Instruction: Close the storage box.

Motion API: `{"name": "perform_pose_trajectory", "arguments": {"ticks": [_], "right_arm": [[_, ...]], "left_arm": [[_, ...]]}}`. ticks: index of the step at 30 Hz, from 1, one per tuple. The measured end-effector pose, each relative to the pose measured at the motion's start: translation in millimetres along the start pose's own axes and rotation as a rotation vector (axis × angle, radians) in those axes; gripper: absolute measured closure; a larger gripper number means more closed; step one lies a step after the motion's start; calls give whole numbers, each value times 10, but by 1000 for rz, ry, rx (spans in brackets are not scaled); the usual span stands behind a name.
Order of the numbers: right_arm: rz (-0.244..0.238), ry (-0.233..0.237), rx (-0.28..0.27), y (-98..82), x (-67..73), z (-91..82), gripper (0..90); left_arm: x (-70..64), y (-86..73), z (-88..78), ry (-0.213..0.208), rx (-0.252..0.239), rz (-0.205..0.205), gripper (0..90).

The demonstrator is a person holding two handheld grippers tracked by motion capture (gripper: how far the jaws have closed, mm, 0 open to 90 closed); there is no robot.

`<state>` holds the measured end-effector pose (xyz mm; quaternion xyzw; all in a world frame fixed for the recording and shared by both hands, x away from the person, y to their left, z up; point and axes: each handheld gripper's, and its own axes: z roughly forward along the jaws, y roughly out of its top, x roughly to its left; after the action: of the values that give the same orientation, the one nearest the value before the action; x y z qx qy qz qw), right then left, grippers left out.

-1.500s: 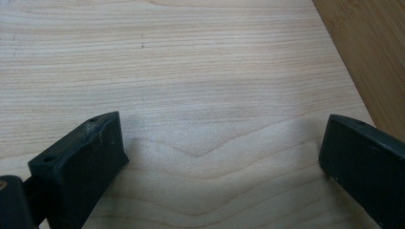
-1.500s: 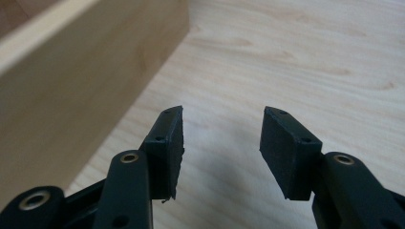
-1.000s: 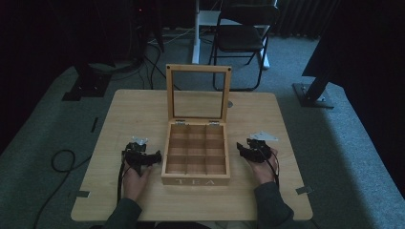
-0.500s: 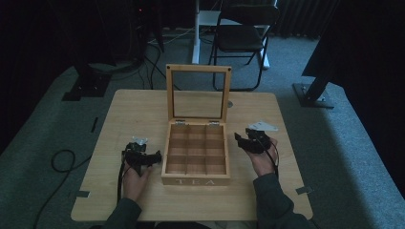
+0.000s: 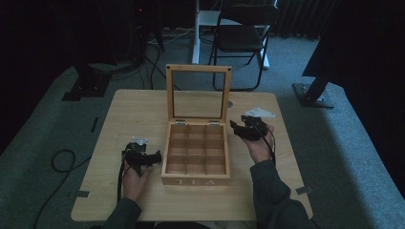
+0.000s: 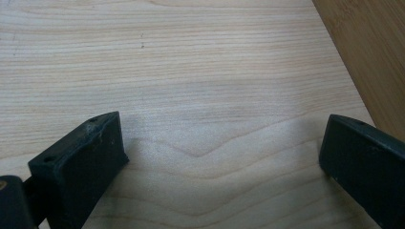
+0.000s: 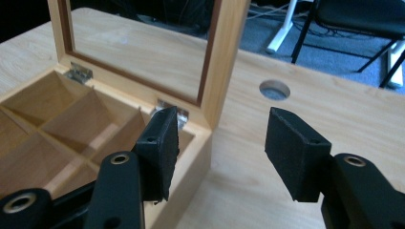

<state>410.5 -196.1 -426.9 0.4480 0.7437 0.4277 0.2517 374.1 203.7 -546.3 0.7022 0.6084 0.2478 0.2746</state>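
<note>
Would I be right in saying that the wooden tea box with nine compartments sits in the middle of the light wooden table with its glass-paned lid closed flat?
Not quite: the glass-paned lid is not closed flat; it stands open, upright on its hinges behind the compartments, as the high view shows. The rest holds: the wooden tea box with nine compartments sits in the middle of the light wooden table.

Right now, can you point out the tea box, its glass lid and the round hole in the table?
tea box [image 5: 196,182], high view, on its front wall with the lettering.
glass lid [image 5: 168,93], high view, on the left side of its wooden frame.
round hole [image 7: 274,89], right gripper view, in its opening.
</note>
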Motion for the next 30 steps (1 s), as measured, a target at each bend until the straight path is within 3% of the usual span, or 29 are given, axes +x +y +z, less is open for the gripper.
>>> {"name": "perform_pose_trajectory", "arguments": {"ticks": [6,10,19,30], "right_arm": [[-17,13,-9,136,14,89,444],[30,60,-27,203,-18,133,442],[40,71,-22,376,-46,280,438],[30,70,3,550,-72,534,342]], "left_arm": [[2,0,-2,0,3,3,16],[1,0,-2,-1,2,2,16],[-2,1,-2,2,3,0,16],[-3,1,-1,2,3,-1,16]]}}
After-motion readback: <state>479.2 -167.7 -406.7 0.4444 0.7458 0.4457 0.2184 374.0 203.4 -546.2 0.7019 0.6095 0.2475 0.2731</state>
